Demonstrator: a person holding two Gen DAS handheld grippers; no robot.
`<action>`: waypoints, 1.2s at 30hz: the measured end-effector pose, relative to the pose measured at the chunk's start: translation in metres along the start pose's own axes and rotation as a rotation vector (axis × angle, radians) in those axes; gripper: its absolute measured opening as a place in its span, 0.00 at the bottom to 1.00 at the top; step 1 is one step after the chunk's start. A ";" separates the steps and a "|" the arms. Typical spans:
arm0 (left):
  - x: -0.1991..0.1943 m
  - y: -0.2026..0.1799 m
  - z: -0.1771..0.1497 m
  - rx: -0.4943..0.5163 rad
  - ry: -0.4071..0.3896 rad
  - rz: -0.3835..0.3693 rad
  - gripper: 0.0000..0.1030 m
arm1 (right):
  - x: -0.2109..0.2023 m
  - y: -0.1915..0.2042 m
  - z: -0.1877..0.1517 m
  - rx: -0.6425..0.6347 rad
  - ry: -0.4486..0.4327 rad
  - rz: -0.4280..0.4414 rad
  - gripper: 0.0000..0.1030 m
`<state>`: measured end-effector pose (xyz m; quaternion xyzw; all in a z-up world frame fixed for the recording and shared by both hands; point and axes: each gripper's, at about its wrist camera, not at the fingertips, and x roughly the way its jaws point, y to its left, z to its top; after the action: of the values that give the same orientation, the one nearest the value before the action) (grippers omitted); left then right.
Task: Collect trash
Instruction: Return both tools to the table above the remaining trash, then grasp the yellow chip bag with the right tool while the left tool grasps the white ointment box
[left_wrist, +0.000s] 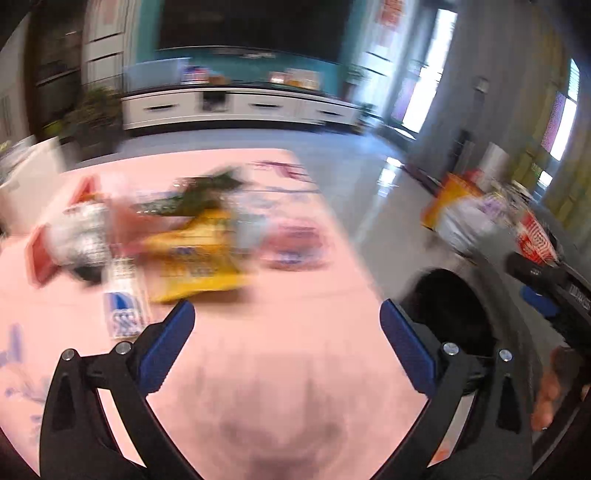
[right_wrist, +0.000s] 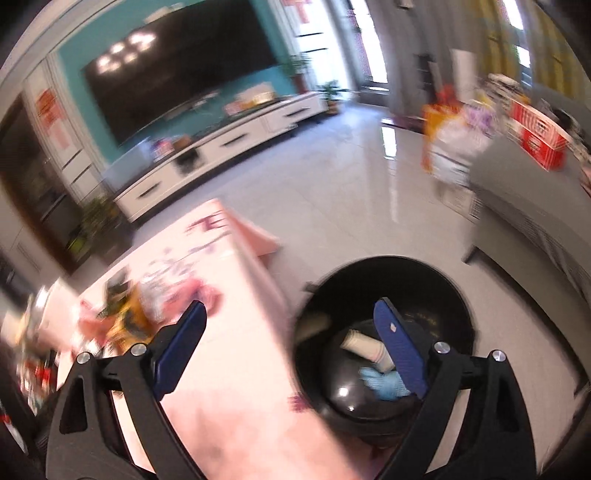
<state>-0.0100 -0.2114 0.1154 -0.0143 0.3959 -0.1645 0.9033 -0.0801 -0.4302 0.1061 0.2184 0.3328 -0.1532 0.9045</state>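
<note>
Both views are motion-blurred. My left gripper (left_wrist: 287, 310) is open and empty above the pink tablecloth (left_wrist: 280, 343). Ahead of it lies a heap of trash: a yellow wrapper (left_wrist: 199, 258), a green wrapper (left_wrist: 195, 195), a red-and-white packet (left_wrist: 74, 236) and a white-blue packet (left_wrist: 123, 306). My right gripper (right_wrist: 290, 314) is open and empty, over the table edge and the black bin (right_wrist: 388, 332) on the floor. Inside the bin lie a paper cup (right_wrist: 364, 349) and a blue glove (right_wrist: 384, 382). The bin also shows in the left wrist view (left_wrist: 454, 306).
The right gripper's body (left_wrist: 546, 288) and a hand (left_wrist: 554, 391) show at the left view's right edge. A grey sofa (right_wrist: 535, 206) with a red box (right_wrist: 539, 136) stands right. A white TV cabinet (right_wrist: 221, 147) and plants (right_wrist: 99, 218) stand beyond the tiled floor.
</note>
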 end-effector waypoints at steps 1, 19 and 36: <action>-0.004 0.021 0.000 -0.021 0.005 0.035 0.97 | 0.003 0.012 -0.002 -0.031 0.007 0.022 0.88; -0.010 0.211 -0.042 -0.314 -0.040 0.177 0.97 | 0.090 0.177 -0.053 -0.360 0.121 0.179 0.97; 0.009 0.230 -0.034 -0.357 -0.032 0.103 0.97 | 0.183 0.266 -0.055 -0.505 0.255 0.167 0.64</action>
<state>0.0371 0.0072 0.0497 -0.1567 0.4046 -0.0450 0.8998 0.1365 -0.1988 0.0243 0.0304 0.4524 0.0384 0.8905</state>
